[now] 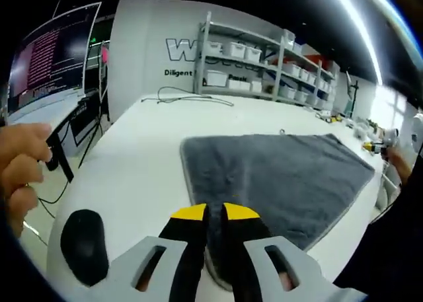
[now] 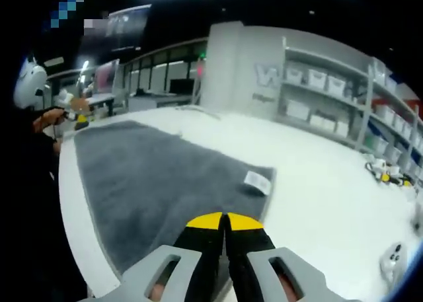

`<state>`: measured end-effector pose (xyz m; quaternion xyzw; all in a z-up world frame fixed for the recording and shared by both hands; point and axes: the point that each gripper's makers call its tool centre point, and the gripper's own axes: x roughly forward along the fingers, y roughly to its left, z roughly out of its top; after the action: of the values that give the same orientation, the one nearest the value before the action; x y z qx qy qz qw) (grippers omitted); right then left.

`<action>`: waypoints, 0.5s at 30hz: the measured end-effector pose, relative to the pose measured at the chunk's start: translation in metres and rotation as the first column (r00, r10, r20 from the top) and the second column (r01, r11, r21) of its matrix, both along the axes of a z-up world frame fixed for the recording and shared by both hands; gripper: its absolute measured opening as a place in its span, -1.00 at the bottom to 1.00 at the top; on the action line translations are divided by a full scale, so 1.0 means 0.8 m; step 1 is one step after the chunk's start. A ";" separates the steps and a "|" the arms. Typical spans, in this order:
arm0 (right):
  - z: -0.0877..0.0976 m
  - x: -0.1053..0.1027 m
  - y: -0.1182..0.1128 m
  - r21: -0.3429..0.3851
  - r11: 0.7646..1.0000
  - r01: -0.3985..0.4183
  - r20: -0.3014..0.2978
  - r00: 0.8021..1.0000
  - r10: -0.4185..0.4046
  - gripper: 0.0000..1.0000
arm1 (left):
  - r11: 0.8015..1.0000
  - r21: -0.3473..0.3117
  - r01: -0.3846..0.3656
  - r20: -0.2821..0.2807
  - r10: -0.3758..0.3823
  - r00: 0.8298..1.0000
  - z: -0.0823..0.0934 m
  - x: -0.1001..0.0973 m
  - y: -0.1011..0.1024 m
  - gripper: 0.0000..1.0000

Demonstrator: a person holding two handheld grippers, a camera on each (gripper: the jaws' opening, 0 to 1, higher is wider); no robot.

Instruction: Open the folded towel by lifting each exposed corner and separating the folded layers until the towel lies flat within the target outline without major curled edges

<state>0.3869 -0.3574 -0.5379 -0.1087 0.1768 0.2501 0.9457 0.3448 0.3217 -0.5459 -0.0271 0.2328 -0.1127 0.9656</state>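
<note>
Holding towel (image 1: pixel 277 183) edge w/ both claws: left claw (image 1: pixel 215 213) pinched on one near corner, right claw (image 2: pixel 223 221) pinched on near edge by the label tag (image 2: pixel 257 181). Towel runs away from you across counter (image 1: pixel 139 163); long axis lies crosswise btw claws.

grey towel (image 1: pixel 277 176) (white label (image 2: pixel 257 181)), white table (image 1: pixel 139 156)

White table (image 1: pixel 152 163), metal shelving (image 1: pixel 264 64) with bins, ceiling strip light (image 1: pixel 360 31)
</note>
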 end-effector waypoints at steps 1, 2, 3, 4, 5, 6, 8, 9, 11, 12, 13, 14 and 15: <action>0.001 0.004 0.001 0.004 1.000 0.003 0.004 1.000 -0.003 -1.00 | 1.000 0.007 0.001 0.007 -0.001 1.000 0.000 0.005 -0.001 -0.93; 0.002 0.008 0.001 0.008 1.000 0.006 0.008 1.000 -0.006 -1.00 | 1.000 0.008 0.002 0.016 -0.002 1.000 0.001 0.012 -0.003 -0.93; 0.003 0.011 0.002 0.009 1.000 0.007 0.010 1.000 -0.007 -1.00 | 1.000 0.005 0.004 0.024 -0.004 1.000 0.002 0.019 -0.005 -0.93; 0.003 0.015 0.003 0.012 1.000 0.011 0.014 1.000 -0.011 -1.00 | 1.000 -0.001 0.007 0.030 -0.006 1.000 0.002 0.025 -0.008 -0.94; 0.004 0.021 0.004 0.014 1.000 0.018 0.018 1.000 -0.018 -1.00 | 1.000 -0.005 0.006 0.035 -0.006 0.999 0.001 0.032 -0.011 -0.95; 0.004 0.027 0.004 0.015 1.000 0.025 0.021 0.999 -0.026 -1.00 | 1.000 -0.005 0.005 0.044 -0.004 0.999 0.001 0.039 -0.013 -0.95; 0.004 0.037 0.003 0.013 0.999 0.035 0.028 0.999 -0.036 -1.00 | 1.000 -0.005 0.002 0.057 -0.001 0.998 0.001 0.051 -0.016 -0.97; 0.003 0.042 0.003 0.013 0.999 0.038 0.030 0.999 -0.038 -1.00 | 1.000 -0.013 0.000 0.061 0.001 0.998 0.001 0.057 -0.017 -0.98; 0.001 0.052 0.001 0.018 0.999 0.045 0.031 0.998 -0.046 -1.00 | 0.999 -0.042 -0.010 0.054 0.012 0.998 -0.001 0.069 -0.018 -0.98; -0.001 0.058 0.000 0.019 0.998 0.054 0.030 0.998 -0.055 -1.00 | 0.999 -0.044 -0.016 0.058 0.018 0.998 -0.002 0.074 -0.018 -0.98; -0.001 0.063 -0.002 0.020 0.998 0.062 0.032 0.998 -0.063 -1.00 | 0.999 -0.041 -0.017 0.070 0.019 0.997 -0.001 0.080 -0.018 -0.98; -0.001 0.068 -0.004 0.021 0.997 0.069 0.034 0.997 -0.070 -1.00 | 0.999 -0.038 -0.017 0.079 0.020 0.997 0.000 0.084 -0.019 -0.98; -0.001 0.074 -0.005 0.028 0.997 0.076 0.037 0.996 -0.077 -1.00 | 0.999 -0.040 -0.022 0.085 0.025 0.996 0.000 0.090 -0.018 -0.98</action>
<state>0.4458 -0.3615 -0.5387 -0.0940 0.1596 0.2139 0.9591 0.4167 0.3069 -0.5459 -0.0436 0.1885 -0.1070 0.9753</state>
